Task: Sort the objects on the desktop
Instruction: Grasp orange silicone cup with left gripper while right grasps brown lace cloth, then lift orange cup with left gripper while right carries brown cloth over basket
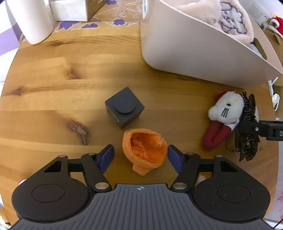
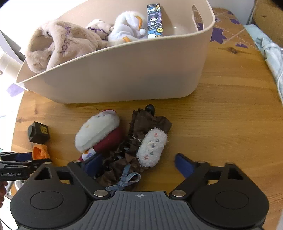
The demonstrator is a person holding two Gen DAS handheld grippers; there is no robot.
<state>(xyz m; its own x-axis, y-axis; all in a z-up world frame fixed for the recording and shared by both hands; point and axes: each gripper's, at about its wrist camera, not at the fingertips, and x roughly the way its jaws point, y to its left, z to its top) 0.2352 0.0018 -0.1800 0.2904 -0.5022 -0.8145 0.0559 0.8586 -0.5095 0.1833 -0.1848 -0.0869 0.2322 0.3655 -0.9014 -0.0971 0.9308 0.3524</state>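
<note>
My left gripper [image 1: 140, 157] points down at an orange fuzzy pouch [image 1: 144, 152] lying on the round wooden table [image 1: 53, 106]. The pouch sits between the blue pads; a gap shows on the left side, so the jaws are open. A dark grey cube [image 1: 124, 108] with a round knob stands just beyond it. My right gripper [image 2: 138, 166] stands open over a brown crumpled bundle [image 2: 146, 122] carrying a white dotted fuzzy piece [image 2: 152, 146] and a blue strap [image 2: 125, 177]. The right pad is clear of the bundle. A white plush doll [image 2: 97, 132] with red legs lies beside it.
A beige bin [image 2: 123, 74] behind the items holds plush toys and a printed box [image 2: 154, 19]. A white cylinder [image 1: 33, 21] and a grey box [image 1: 70, 10] stand at the back left on a purple flowered cloth [image 1: 118, 21]. A pale blue cloth [image 2: 270, 51] hangs at the right table edge.
</note>
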